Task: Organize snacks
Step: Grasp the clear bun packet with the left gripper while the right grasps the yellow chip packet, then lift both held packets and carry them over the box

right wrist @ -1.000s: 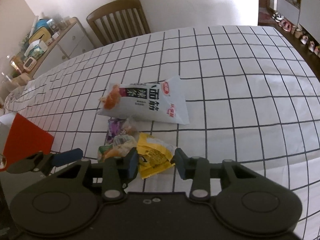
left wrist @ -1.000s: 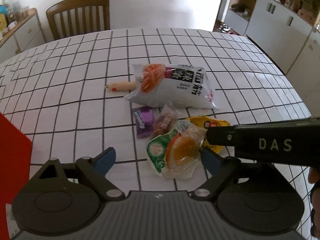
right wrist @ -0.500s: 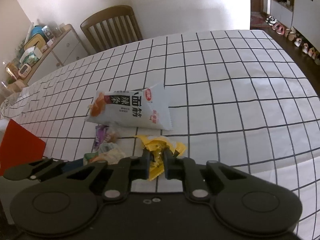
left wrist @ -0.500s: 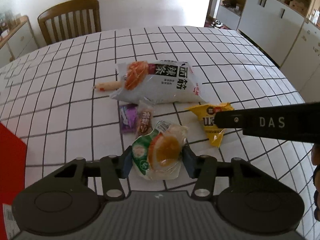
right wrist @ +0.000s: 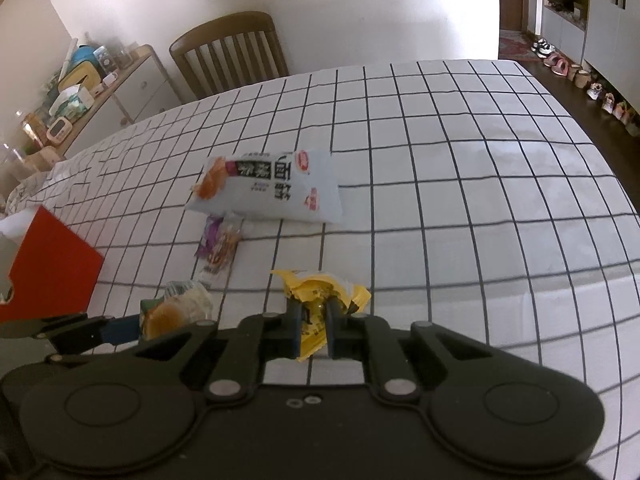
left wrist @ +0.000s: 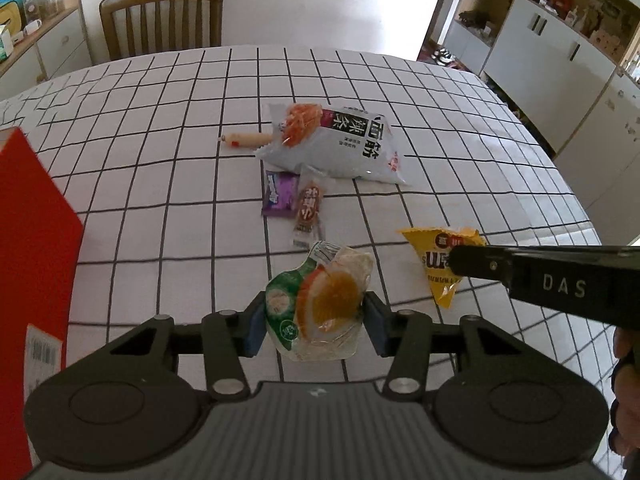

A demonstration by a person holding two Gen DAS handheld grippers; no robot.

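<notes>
Desk under checked cloth. Red box at near left edge. White snack bag mid-desk, purple packet and brown stick packet just near of it. Left gripper: jaws clamped on orange-and-green packet. Right gripper: jaws pinched on yellow packet, right of that.

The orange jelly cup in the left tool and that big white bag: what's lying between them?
In the left wrist view, a brown snack stick and a purple packet lie on the tablecloth between the jelly cup and the white bag.
</notes>
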